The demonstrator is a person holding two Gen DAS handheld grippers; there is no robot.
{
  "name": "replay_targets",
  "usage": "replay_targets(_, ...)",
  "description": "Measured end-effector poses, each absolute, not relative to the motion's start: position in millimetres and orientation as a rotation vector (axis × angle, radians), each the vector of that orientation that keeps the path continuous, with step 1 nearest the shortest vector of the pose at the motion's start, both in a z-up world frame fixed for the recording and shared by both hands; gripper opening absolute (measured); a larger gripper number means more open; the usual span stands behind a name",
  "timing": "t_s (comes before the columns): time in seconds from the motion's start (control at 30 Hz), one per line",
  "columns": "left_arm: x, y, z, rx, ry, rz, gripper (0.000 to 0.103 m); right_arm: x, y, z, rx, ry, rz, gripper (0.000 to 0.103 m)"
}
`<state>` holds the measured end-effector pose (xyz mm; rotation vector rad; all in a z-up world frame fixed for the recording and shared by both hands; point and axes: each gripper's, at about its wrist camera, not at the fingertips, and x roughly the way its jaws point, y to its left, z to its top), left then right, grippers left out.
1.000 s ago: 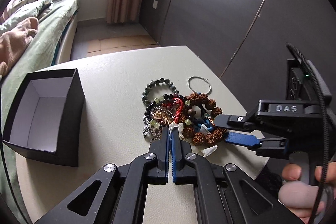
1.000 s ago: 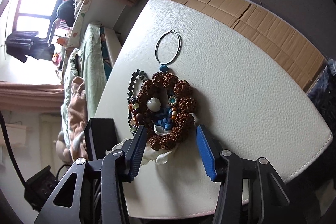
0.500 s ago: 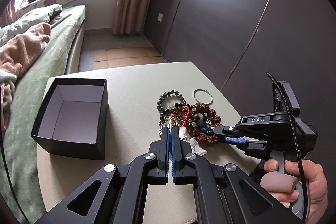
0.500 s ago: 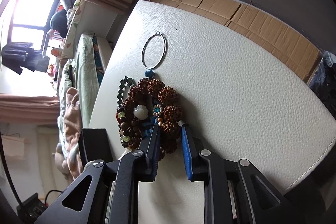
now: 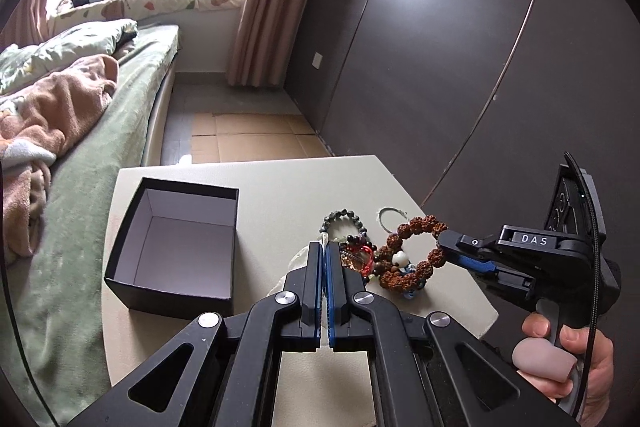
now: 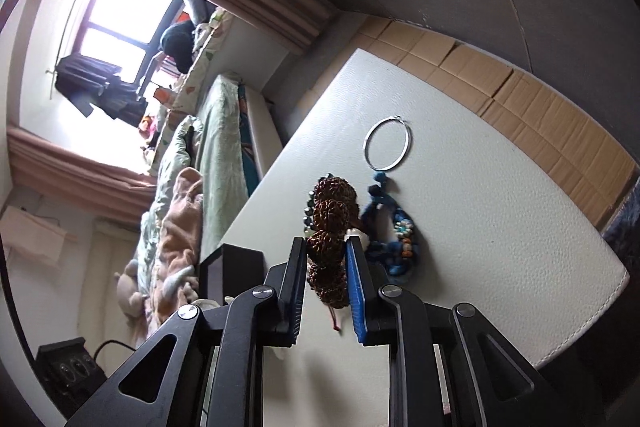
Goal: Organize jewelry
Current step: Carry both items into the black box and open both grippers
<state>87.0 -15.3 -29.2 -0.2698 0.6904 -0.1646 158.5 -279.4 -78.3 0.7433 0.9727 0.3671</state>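
While my right tool [image 6: 326, 259] is clamped on the brown seed-bead bracelet [image 5: 412, 255], nothing has yet gone into the black box [image 5: 176, 247], so I judge the task barely begun. From the left wrist view the box's pale interior shows bare walls and floor, and it sits on the white worktop [image 5: 280, 187] to the left of the jewelry heap.

The bracelet hangs from the right tool as an upright loop; its lower beads look to be touching or just above the heap, and I cannot tell which. In the right wrist view I see knobbly beads pinched between the blue pad and the black pad, with a thin red thread [image 6: 335, 323] dangling below them.

My left tool [image 5: 324, 259] has its two fingers pressed together; a small pale tip shows just past them, but I cannot tell whether it is pinched, so I count that tool as shut on nothing.

Left on the worktop: a dark green bead bracelet [image 5: 343, 218], a thin silver hoop [image 6: 387, 143], a blue cord piece with small coloured beads [image 6: 394, 239], and a red-and-amber tangle [image 5: 358, 257] just beside the left tool. Each of those remains to be sorted, as I read it, after the seed bracelet reaches the box.
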Motion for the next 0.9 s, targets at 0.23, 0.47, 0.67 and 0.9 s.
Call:
replay_targets(0.23,86,7,-18,-0.295,0.655,-0.14,0.001,155,-267,-52,0.733,0.853,0.459,0.021)
replay_targets(0.47,86,34,-6,-0.33,0.609,-0.103,0.001,154,-257,-35,0.745,0.761,0.551,0.021)
replay_targets(0.67,90,59,-2,-0.377,0.587,-0.059,0.001,158,-240,-33,0.75,0.752,0.628,0.021)
replay_targets(0.9,98,76,-4,-0.419,0.585,-0.044,0.001,165,-207,-35,0.722,0.767,0.697,0.021)
